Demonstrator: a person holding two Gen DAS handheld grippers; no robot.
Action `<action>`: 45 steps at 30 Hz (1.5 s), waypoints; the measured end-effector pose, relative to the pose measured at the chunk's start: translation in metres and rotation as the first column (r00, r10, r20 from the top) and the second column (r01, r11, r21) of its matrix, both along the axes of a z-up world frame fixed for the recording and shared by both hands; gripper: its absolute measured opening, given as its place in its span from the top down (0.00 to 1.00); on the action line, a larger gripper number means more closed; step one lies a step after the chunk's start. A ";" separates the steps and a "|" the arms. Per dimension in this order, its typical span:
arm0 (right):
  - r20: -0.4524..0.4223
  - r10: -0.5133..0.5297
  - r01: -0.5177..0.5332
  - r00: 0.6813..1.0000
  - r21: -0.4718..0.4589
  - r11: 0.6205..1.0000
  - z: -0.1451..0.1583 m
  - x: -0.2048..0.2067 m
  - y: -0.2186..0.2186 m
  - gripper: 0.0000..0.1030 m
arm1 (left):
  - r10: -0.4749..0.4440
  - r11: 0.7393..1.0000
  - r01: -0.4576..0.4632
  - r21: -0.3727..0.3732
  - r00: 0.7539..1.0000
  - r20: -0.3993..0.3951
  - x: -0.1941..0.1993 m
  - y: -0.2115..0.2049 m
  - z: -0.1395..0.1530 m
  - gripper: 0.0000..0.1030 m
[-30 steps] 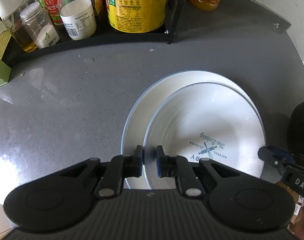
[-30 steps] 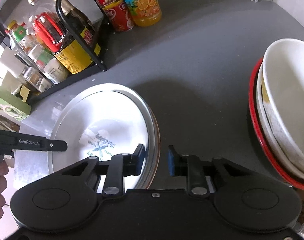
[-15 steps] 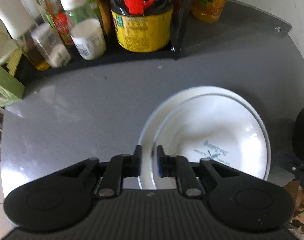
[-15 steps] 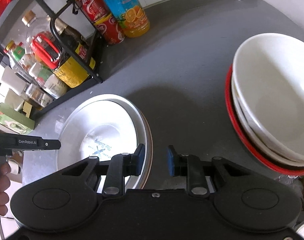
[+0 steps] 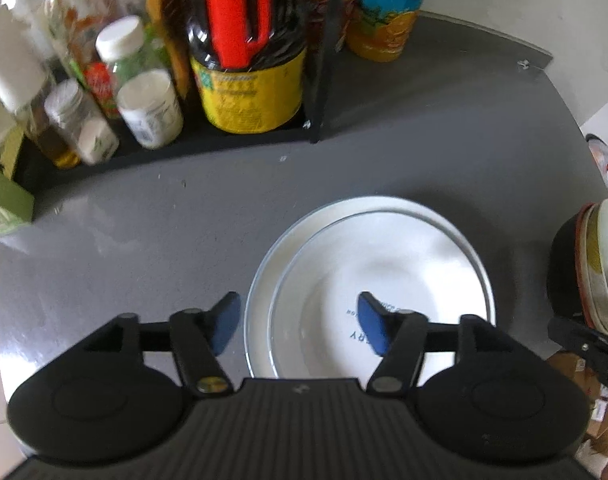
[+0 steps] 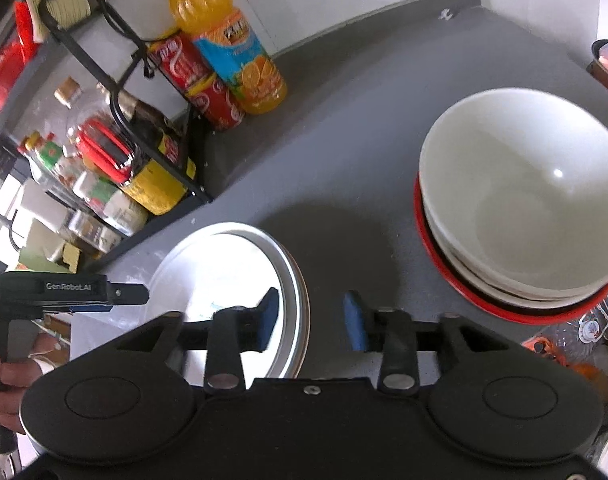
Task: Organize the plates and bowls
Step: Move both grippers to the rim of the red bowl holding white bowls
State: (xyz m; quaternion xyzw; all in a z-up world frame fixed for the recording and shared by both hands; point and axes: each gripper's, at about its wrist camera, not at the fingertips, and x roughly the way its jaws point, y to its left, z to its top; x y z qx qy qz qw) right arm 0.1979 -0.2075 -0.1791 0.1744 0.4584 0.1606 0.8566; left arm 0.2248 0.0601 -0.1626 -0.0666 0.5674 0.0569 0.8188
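I am working over the grey table [image 5: 444, 128], which is carrying everything, and the step I am judging to be in hand is letting go of the stacked plates and backing off without disturbing them. The bowl stack [image 6: 524, 208], white bowls nested in a red-rimmed one, is sitting at the right side of the table, well apart from the plates. The plate stack [image 5: 368, 276] is lying flat near the middle, the smaller printed plate resting inside the wider plate [image 5: 263, 276] and offset toward the near right, so I am lifting away straight and slowly, keeping both pads off the rims so nothing slides. My left claw [image 5: 299, 322] is spread wide, its pads straddling the near rim and gripping nothing; my right claw [image 6: 310, 322] is parted too, holding nothing, with the right edge of the plates showing between its pads. Against the frames from a second ago, both claws are now opened where they were pinched nearly shut at the plate rims, both cameras are sitting higher and further back, and more of the condiment rack [image 5: 320, 48] and the bowls is showing.
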 end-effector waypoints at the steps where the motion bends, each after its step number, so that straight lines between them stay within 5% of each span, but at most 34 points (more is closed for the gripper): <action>1: 0.010 -0.001 0.001 1.000 0.001 1.000 0.003 -0.002 -0.002 0.50 | -0.008 1.000 0.008 -0.001 1.000 0.008 0.000 -0.003 0.003 0.31; 5: 0.043 -0.004 0.004 0.999 0.007 1.000 0.015 -0.009 -0.009 0.37 | -0.015 0.998 0.015 -0.059 1.000 -0.007 0.000 -0.015 0.012 0.23; 14: 0.100 0.007 -0.007 0.995 0.006 1.000 0.031 -0.024 -0.045 0.14 | -0.024 1.000 0.024 0.000 1.000 0.015 -0.014 -0.054 0.028 0.21; 26: 0.131 0.000 0.002 0.991 -0.014 1.000 0.036 -0.033 -0.106 0.05 | -0.037 0.999 0.037 -0.005 0.999 -0.005 -0.030 -0.124 0.032 0.14; 31: 0.146 -0.013 0.015 0.989 -0.018 1.000 0.036 -0.037 -0.129 0.03 | -0.028 0.999 0.029 -0.020 0.999 0.044 -0.034 -0.147 0.041 0.00; 45: 0.149 -0.057 0.060 0.987 -0.014 0.998 0.021 -0.039 -0.181 0.00 | -0.026 1.000 0.028 -0.014 0.992 0.127 -0.042 -0.204 0.046 0.00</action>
